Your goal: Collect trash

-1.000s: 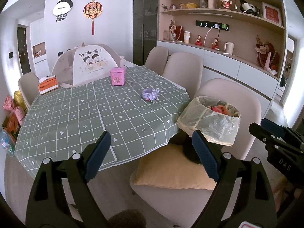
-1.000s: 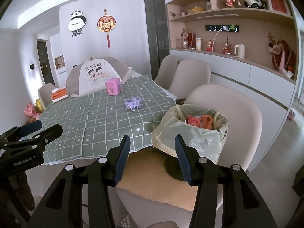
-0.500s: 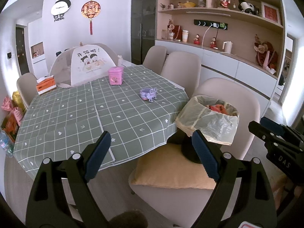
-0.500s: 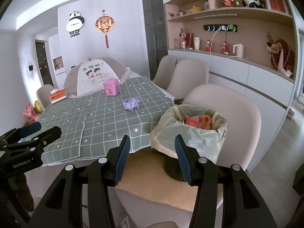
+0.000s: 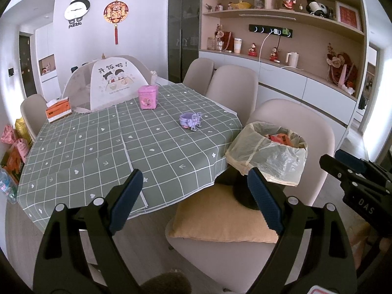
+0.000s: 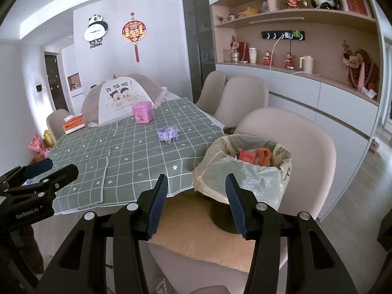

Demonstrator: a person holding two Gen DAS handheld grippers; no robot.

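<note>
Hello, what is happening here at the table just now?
A person holds two grippers in front of a dining table, collecting trash. The left gripper and the right gripper are both open and hold nothing. A lined trash bin stands on the nearest chair and already has red and orange wrappers in it. On the table are a purple toy, a pink tin and a tissue box.
</note>
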